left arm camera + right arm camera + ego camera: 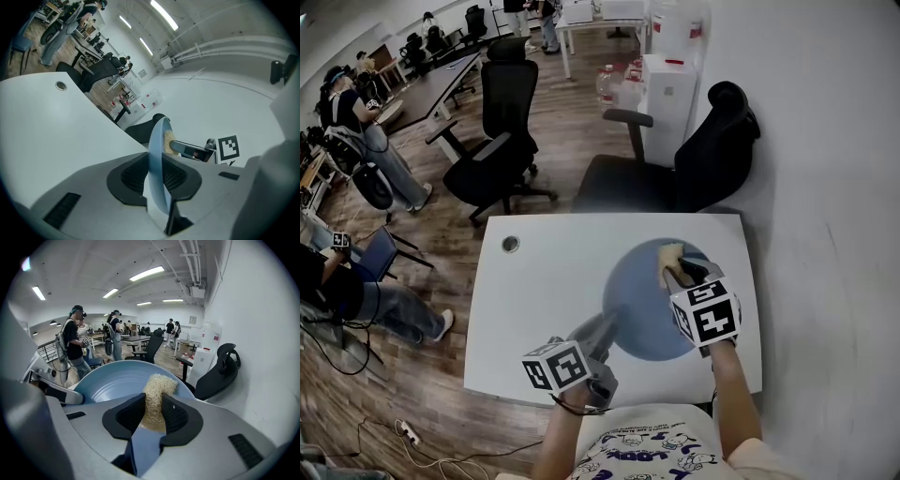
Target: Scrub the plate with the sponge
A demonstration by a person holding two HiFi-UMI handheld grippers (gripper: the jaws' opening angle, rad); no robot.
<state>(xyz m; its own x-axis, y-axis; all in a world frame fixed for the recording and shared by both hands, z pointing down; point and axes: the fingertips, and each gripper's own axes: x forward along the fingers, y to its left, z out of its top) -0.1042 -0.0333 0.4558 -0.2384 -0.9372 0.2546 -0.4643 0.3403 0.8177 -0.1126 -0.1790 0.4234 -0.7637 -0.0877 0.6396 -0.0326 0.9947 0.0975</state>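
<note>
A round blue plate (639, 300) lies on the white table (544, 309) at its right half. My left gripper (602, 334) is shut on the plate's near left rim; in the left gripper view the plate (156, 159) stands edge-on between the pads. My right gripper (677, 275) is shut on a pale yellow fibrous sponge (670, 255), which rests on the plate's far right part. Seen from the right gripper view, the sponge (157, 392) is squeezed between the black pads against the plate's (112, 380) inner face.
A cable hole (510, 244) sits at the table's far left corner. A black office chair (694, 159) stands just behind the table, another chair (499, 131) further left. A white wall runs along the right. Several people stand and sit in the room at the left.
</note>
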